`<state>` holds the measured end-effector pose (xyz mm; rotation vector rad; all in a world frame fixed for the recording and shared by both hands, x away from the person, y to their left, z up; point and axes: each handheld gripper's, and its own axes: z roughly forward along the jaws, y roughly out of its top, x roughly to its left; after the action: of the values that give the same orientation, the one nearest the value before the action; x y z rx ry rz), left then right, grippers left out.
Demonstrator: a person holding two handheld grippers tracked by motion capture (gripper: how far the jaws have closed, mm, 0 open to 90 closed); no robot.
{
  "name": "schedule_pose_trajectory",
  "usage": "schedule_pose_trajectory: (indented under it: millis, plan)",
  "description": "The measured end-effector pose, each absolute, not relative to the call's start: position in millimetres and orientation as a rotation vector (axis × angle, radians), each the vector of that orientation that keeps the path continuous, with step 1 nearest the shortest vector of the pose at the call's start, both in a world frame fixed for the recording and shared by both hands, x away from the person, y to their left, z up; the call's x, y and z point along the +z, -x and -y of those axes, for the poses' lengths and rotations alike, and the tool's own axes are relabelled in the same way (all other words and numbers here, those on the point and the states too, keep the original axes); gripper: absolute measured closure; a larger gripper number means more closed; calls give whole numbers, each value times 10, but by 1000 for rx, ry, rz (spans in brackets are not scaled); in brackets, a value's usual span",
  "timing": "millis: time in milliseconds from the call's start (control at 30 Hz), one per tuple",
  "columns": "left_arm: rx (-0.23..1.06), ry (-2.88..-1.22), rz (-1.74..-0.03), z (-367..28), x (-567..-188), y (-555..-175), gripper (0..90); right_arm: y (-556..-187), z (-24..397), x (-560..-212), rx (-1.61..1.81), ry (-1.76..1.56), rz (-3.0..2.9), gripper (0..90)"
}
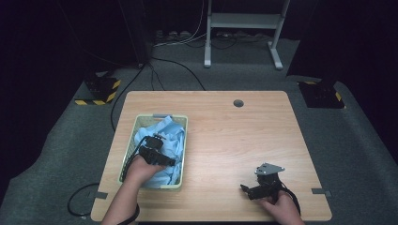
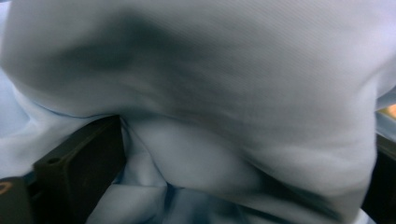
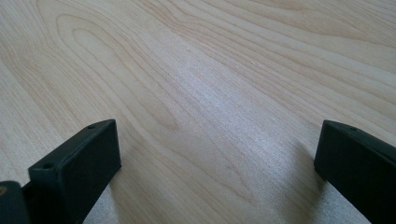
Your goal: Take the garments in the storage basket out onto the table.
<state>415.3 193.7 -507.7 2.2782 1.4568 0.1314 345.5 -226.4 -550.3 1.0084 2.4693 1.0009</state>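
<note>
l gripper (image 1: 164, 159) sunk in blue cloth (image 1: 171, 136) in basket (image 1: 141, 121), left of frame, jaws apart w/ fabric between: close on one thick fold, lift straight up; r gripper (image 1: 245, 189) idle, jaws apart, lower right.

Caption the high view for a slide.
Left gripper reaches into light blue cloth in a green basket; right gripper rests on the wooden table.

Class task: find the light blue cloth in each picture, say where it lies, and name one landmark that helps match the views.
High view: the light blue cloth lies in the green basket, left on the wooden table.
Left gripper view: it lies close, between the jaws.
Right gripper view: not in it.
Shared landmark: wooden table.
</note>
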Motion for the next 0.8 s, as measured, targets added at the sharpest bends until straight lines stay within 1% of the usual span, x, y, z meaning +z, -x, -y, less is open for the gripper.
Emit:
schedule_pose_trajectory:
  millis: [67,267,433,500,533,567,633,733,800]
  plan:
    - [150,-2292,-1449,-1944,-5121,-4156,67,-3455,2264,-5503,1001,-1009,-2469,1]
    - [206,-2324,-1433,-1922,-5152,-4153,186,-3454,2263,-5503,1000,-1008,-2469,1]
    - [235,-2349,-1411,-1926,-5131,-4135,406,-3454,2263,-5503,1000,-1008,-2469,1]
    - [274,-2403,-1381,-1884,-5088,-4121,484,-3454,2263,-5503,1000,-1008,-2469,1]
    - [274,-2403,-1381,-1884,-5088,-4121,561,-3454,2263,-5503,1000,-1008,-2469,1]
    - [306,-2437,-1367,-1849,-5062,-4110,592,-3455,2263,-5503,1000,-1009,-2469,1]
    - [310,-2449,-1370,-1841,-5038,-4113,651,-3455,2264,-5502,1001,-1008,-2469,1]
    - [286,-2408,-1384,-1894,-5002,-4114,687,-3455,2266,-5502,1002,-1011,-2470,1]
    - [297,-2361,-1381,-1946,-4955,-4087,699,-3456,2267,-5502,1004,-1011,-2469,1]
